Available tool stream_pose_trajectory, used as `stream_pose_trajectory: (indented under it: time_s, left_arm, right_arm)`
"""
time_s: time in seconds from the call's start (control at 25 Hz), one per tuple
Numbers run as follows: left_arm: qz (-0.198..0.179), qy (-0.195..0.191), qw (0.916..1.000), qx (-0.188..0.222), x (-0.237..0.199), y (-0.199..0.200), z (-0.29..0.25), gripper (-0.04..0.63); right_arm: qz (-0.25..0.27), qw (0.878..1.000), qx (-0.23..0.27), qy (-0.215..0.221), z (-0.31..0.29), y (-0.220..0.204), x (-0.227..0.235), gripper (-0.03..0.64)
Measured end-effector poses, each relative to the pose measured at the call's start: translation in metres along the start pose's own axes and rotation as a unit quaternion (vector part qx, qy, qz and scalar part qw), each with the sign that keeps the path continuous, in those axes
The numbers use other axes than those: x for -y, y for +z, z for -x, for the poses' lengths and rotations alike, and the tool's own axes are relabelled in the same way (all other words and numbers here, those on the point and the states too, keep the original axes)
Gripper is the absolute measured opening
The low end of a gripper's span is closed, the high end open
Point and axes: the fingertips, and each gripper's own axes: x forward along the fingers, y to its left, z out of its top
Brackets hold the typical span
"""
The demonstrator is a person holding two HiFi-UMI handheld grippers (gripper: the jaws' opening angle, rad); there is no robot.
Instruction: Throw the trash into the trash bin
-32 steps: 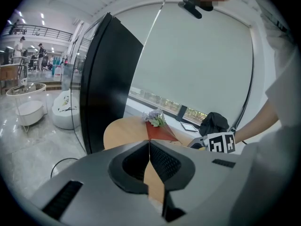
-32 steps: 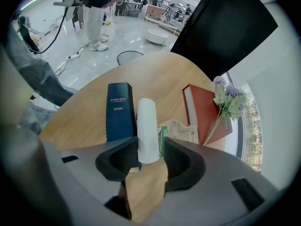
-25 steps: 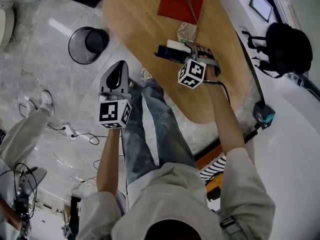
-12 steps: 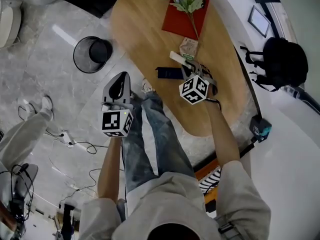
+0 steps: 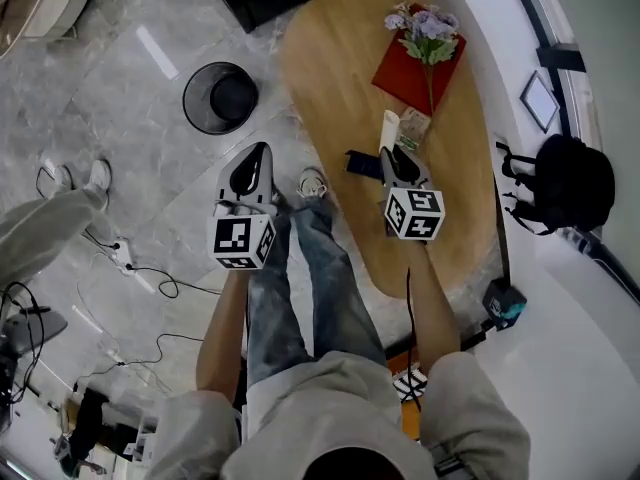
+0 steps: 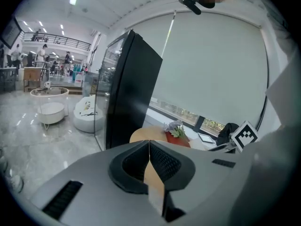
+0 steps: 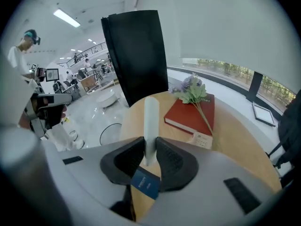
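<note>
Since the white tube [image 7: 151, 119] (rolled paper, perhaps) must reach the trash bin [image 5: 189, 96] well apart, right gripper [image 7: 150, 147] just clamped it; left gripper [image 6: 149, 147] closed, empty.

Your tabletop [image 5: 330, 68] is an oval of pale wood. At its far end lies a red book [image 5: 400, 73], with a spray of flowers [image 5: 428, 26] laid across its cover. Just beside the book's near edge sits a small pale packet [image 5: 410, 128]. Nearer to you, a dark blue card [image 5: 360, 163] lies flat on the wood. Left of the tabletop, the grey marble floor [image 5: 130, 118] carries a round black trash bin [image 5: 221, 97], upright, near the tabletop's far left edge but not touching it. Closer to you, a white power strip [image 5: 122, 258] and loose cables [image 5: 165, 286] trail across the floor.
</note>
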Motion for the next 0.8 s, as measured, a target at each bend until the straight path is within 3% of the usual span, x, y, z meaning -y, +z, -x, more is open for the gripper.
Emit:
stream_pose_trajectory:
  time_s: [0.32, 0.56, 0.8]
  left_arm:
    - [0.033, 0.082, 0.9958, 0.022, -0.076, 0.001, 0.047, 0.018]
    - [0.062, 0.149, 0.9864, 0.029, -0.132, -0.009, 0.092, 0.018]
    - [0.082, 0.185, 0.9787, 0.034, -0.166, -0.015, 0.121, 0.018]
  right_arm:
    - [0.057, 0.995, 0.008, 0.082, -0.038, 0.038, -0.102, 0.096]
    - [0.095, 0.985, -0.001, 0.144, -0.075, 0.055, -0.190, 0.097]
    - [0.126, 0.975, -0.010, 0.184, -0.108, 0.068, -0.256, 0.097]
